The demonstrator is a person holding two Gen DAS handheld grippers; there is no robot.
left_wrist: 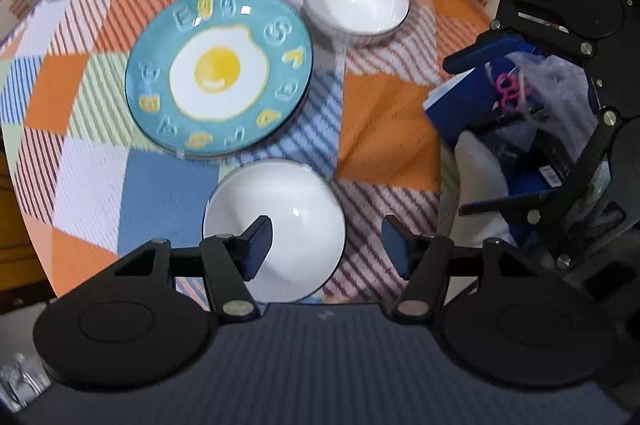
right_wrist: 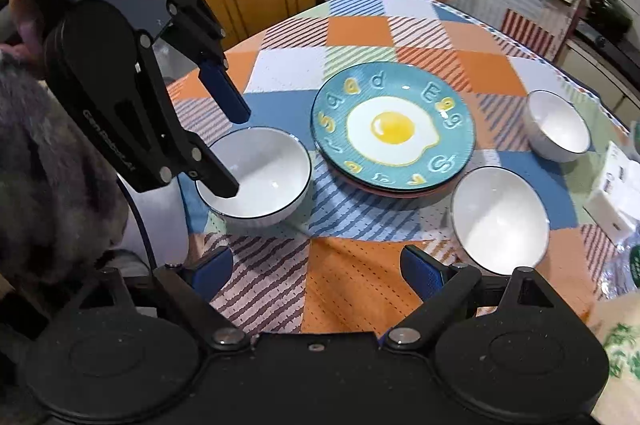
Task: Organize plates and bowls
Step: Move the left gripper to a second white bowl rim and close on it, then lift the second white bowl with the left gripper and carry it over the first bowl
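The left gripper (right_wrist: pixel 236 153) hangs half open over the near white ceramic bowl (right_wrist: pixel 256 177), one finger inside its rim, pads clear — judged ready for stacking. The right gripper (right_wrist: pixel 316 273) gapes wide and empty. Beside that bowl sits the teal fried-egg plate (right_wrist: pixel 392 129), topping a stack; two more white bowls (right_wrist: pixel 500 221) stand beyond it. The patchwork-clothed round table (right_wrist: pixel 360 285) fronts a kitchen counter.

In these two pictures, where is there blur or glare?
Left wrist view: egg plate and tablecloth smeared by motion blur; small glints on the nearest bowl. Right wrist view: sharper, blur only toward the edges; both views bend strongly at the rim.
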